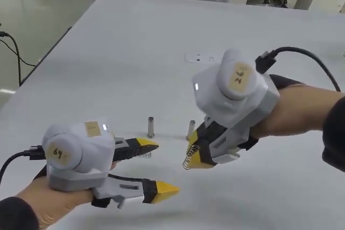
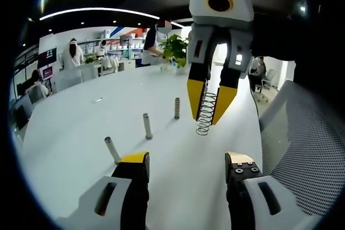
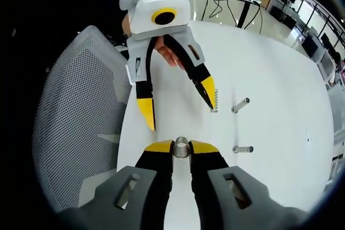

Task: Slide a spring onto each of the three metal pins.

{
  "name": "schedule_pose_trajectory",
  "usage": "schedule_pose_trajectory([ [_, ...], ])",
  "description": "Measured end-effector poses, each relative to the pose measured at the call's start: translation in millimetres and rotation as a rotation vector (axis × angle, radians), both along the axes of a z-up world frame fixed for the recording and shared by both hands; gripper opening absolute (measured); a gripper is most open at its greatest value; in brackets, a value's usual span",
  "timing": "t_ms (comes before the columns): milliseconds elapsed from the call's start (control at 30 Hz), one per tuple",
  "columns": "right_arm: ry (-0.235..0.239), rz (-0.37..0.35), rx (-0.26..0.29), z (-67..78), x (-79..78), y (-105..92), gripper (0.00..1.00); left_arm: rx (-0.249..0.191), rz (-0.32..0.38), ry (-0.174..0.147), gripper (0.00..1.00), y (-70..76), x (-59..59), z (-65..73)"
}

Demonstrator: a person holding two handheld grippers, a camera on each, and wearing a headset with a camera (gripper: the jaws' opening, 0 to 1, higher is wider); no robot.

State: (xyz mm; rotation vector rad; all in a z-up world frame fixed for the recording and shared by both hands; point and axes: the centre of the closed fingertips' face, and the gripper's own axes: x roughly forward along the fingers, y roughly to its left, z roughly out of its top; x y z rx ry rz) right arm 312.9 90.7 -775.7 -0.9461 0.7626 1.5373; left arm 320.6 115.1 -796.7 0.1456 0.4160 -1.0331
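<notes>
A: While the right gripper (image 1: 197, 157) hangs over the white table (image 1: 108, 52), what does it carry?

B: Its jaws are pinching a spring (image 1: 187, 161), whose lower coils poke past the yellow tips. The left gripper (image 1: 164, 167) lies spread wide, holding nothing.

A: Where are the pins (image 1: 151, 126)?

B: Upright on the table between both grippers; the nearest pin (image 1: 191, 129) stands just beside the spring. Best to centre the spring's open end over that tip, then lower straight so coils don't snag.

Left gripper (image 1: 167, 167): white-grey housing, black jaws, yellow tips, yellow sticker (image 1: 58, 153) marked "69", black cable (image 1: 13, 157) at rear. Right gripper (image 1: 195, 156): same build, marked "26". Dark sleeves (image 1: 334, 133) behind both.
</notes>
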Motion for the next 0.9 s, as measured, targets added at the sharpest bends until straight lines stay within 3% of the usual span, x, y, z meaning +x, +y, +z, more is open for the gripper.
schedule_pose_trajectory([
  [367, -0.007, -0.02, 0.003, 2.8, 7.2, -3.4, 0.13, 0.003, 0.07, 0.005, 0.66, 18.5, 5.5, -2.7],
  [900, -0.019, -0.051, -0.005, 7.1, 27.7, -10.6, 0.13, 0.003, 0.099, 0.002, 0.69, 26.0, 7.7, -4.2],
])
